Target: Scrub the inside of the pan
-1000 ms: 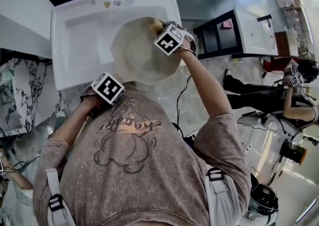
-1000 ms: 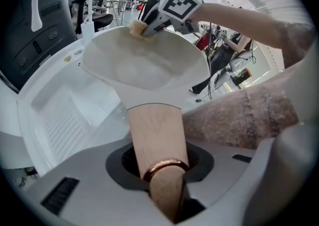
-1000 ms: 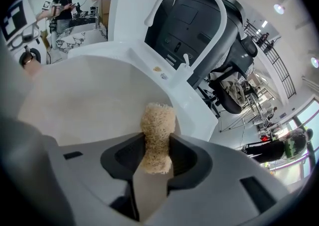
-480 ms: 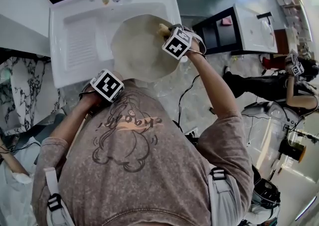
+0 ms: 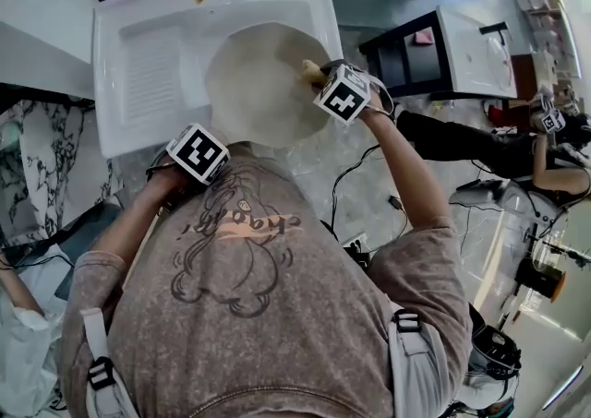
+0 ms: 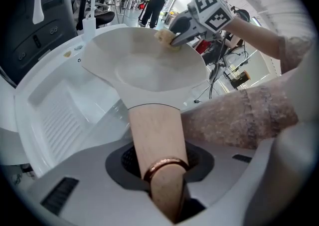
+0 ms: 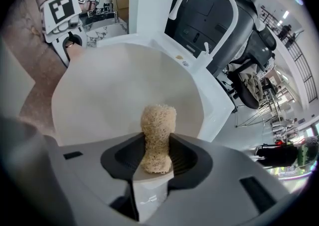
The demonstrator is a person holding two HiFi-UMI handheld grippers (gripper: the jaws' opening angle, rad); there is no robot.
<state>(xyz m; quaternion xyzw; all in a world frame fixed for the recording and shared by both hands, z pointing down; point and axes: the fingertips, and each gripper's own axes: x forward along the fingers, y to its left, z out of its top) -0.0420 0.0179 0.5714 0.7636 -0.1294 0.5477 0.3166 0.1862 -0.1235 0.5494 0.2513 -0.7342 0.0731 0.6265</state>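
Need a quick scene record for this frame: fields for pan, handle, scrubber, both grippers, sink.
pan: cream round pan, held over the sink basin
handle: light wooden handle with copper ring
left gripper: shut on the handle
right gripper: shut on tan fibrous scrubber
scrubber position: at pan's inner wall near the rim, away from handle
sink: white sink with ribbed drainboard

I am finding no readable words anywhere; the lettering on the shirt (image 5: 242,222) is showing too warped.
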